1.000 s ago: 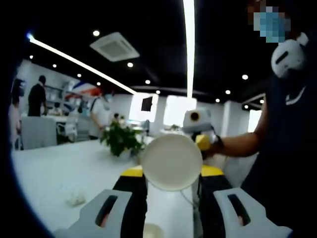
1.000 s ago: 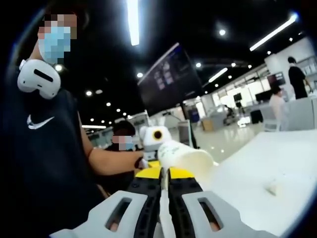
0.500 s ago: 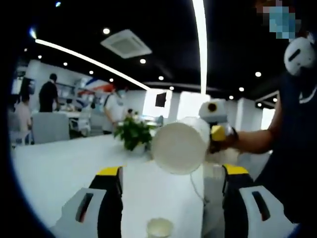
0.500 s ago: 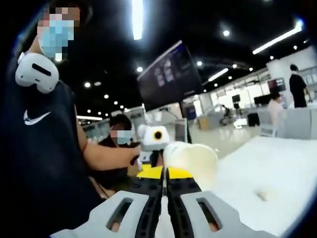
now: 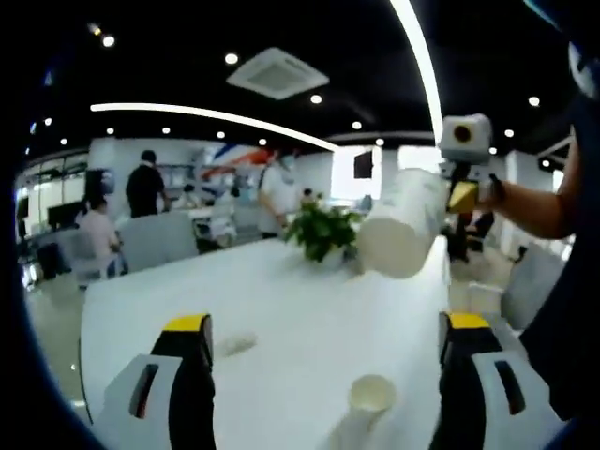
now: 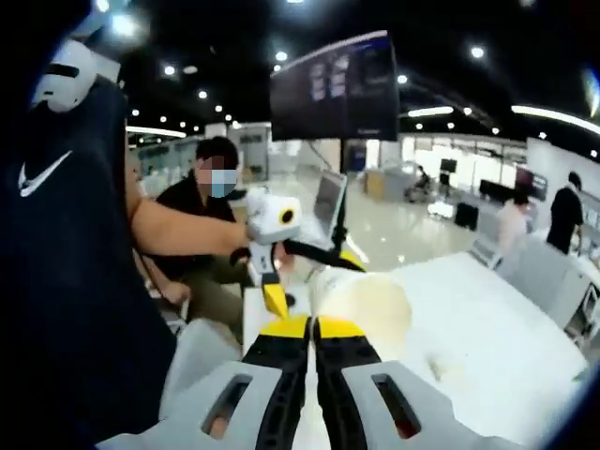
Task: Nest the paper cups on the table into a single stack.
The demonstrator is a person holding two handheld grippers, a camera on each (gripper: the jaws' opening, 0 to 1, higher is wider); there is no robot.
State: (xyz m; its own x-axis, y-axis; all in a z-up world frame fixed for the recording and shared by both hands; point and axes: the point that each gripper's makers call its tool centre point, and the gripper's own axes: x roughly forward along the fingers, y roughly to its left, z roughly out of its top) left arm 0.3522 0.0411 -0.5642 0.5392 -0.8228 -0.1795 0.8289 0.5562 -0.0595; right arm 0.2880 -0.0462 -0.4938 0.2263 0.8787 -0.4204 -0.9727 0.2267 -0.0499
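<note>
A white paper cup (image 5: 403, 223) hangs in the air at the upper right of the left gripper view, tilted with its base toward me. My right gripper (image 5: 461, 195) pinches its rim. In the right gripper view the same cup (image 6: 364, 305) lies just past my right gripper (image 6: 312, 326), whose jaws are shut on its wall. My left gripper (image 5: 326, 323) stands wide open with nothing between its jaws. It also appears as the left gripper (image 6: 305, 277) beyond the cup, held by a hand. A second paper cup (image 5: 372, 394) stands upright on the white table (image 5: 187, 291).
A potted plant (image 5: 322, 230) stands at the table's far end. A small crumpled white scrap (image 5: 239, 342) lies left of the standing cup. Chairs and several people are in the room behind. The person's dark shirt (image 6: 66, 309) is at the left of the right gripper view.
My left gripper has opened, let go of the cup and drawn away from it. The cup stays in my right gripper, now up and to the right of the left jaws.
</note>
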